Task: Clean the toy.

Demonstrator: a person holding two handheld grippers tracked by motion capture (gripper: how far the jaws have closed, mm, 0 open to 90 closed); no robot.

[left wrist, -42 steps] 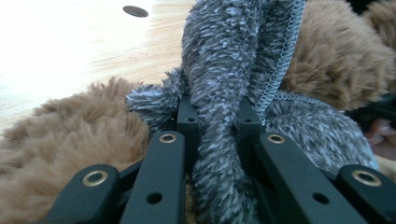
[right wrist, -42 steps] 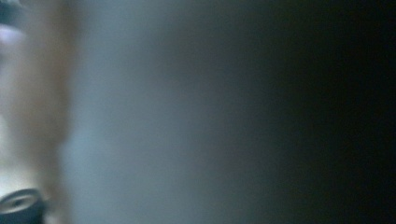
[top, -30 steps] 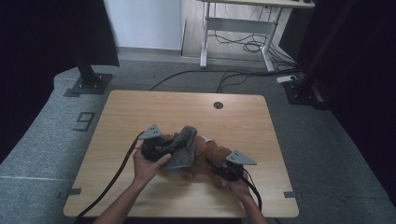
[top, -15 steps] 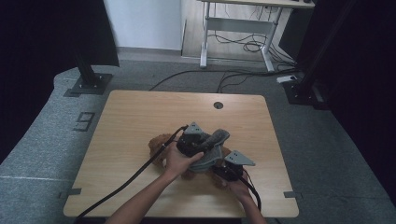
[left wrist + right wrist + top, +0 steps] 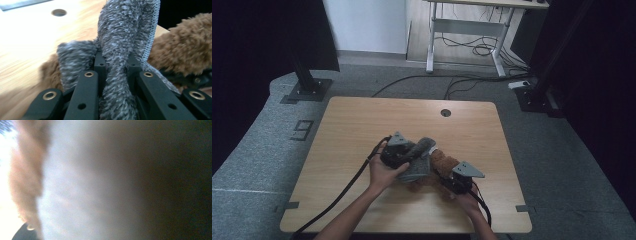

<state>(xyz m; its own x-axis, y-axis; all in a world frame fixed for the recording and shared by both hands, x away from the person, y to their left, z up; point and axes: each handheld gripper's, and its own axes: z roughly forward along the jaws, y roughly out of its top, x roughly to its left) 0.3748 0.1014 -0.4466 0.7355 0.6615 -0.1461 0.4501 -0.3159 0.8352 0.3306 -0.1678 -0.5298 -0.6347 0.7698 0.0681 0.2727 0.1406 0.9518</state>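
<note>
While I am working at the pale wooden counter, my left tongs are clamping a fold of the grey fuzzy fleece cloth. The left gripper view is showing that cloth bunched upright between the two black jaws, pinched tight, with its white stitched edge running down the right side.

Item two: the brown shaggy plush toy is lying on the counter toward the near edge, right of centre, partly under the grey cloth and touching it. The left gripper view is showing its brown pile just beside the cloth, and a further patch low on the left.

Item three: my right tongs are sitting against the near right side of the plush toy, with the grey three-cornered plate on top. Their jaws have just been closing and are now standing narrow. What is caught between them I cannot tell: the right gripper view is blurred, with brown fur along the left and a pale grey mass pressed up to the lens.

Item four: a round cable hole is sitting in the counter near the far edge, well apart from the cloth and toy.

Item five: black cables are trailing from both tongs toward the near edge.
</note>
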